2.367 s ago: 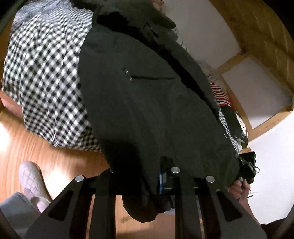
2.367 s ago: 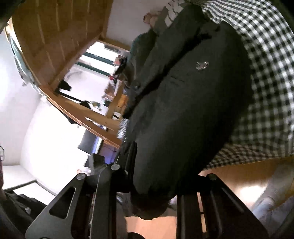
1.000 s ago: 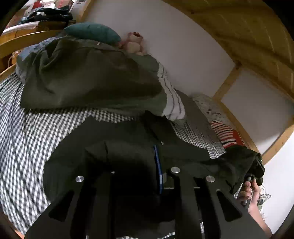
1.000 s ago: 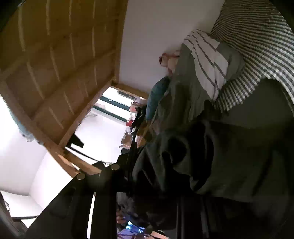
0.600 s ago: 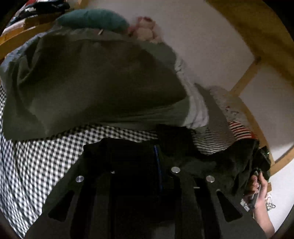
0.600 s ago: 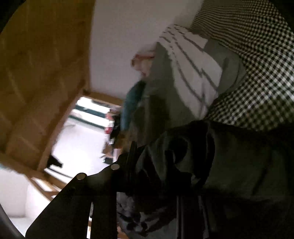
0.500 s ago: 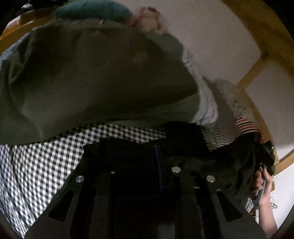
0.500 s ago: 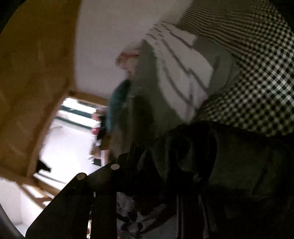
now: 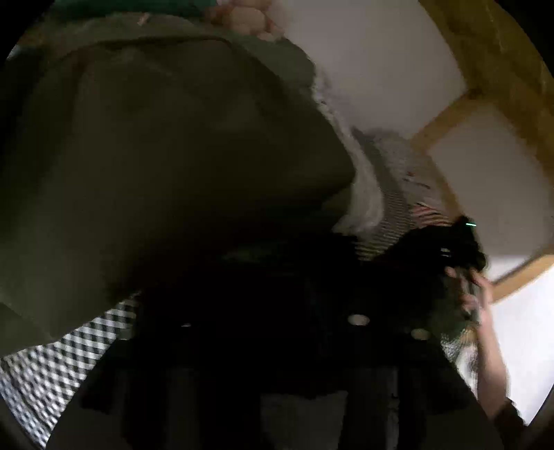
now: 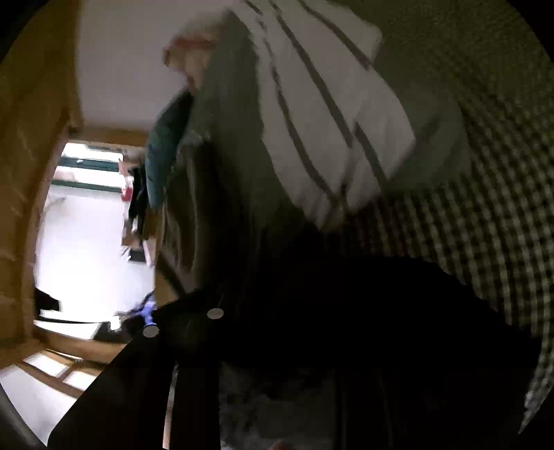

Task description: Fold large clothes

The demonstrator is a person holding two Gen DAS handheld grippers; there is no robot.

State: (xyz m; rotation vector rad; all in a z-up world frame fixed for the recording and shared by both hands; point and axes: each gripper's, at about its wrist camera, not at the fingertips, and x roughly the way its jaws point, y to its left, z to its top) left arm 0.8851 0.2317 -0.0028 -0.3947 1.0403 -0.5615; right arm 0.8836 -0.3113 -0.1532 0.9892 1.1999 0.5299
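A large black jacket [image 9: 263, 294] fills the bottom of both views and drapes over the fingers of each gripper. My left gripper [image 9: 273, 346] is shut on the jacket's edge, low over the checked bedsheet [image 9: 52, 367]. My right gripper [image 10: 277, 346] is shut on the jacket's other end [image 10: 381, 329]; it also shows in the left wrist view [image 9: 453, 242], at the far right, with the hand behind it. The fingertips of both are hidden under dark cloth. Both views are dark and blurred.
A bulky olive-green duvet [image 9: 166, 155] with a white striped part [image 10: 332, 114] lies on the bed just beyond the jacket. A pink plush toy [image 9: 249, 17] and a teal pillow [image 10: 162, 152] sit by the white wall. Wooden beams [image 9: 446, 114] frame the bed.
Both grippers have carried the jacket from hanging over the bed's edge up and forward onto the bed, towards the duvet. The duvet now looms much larger.
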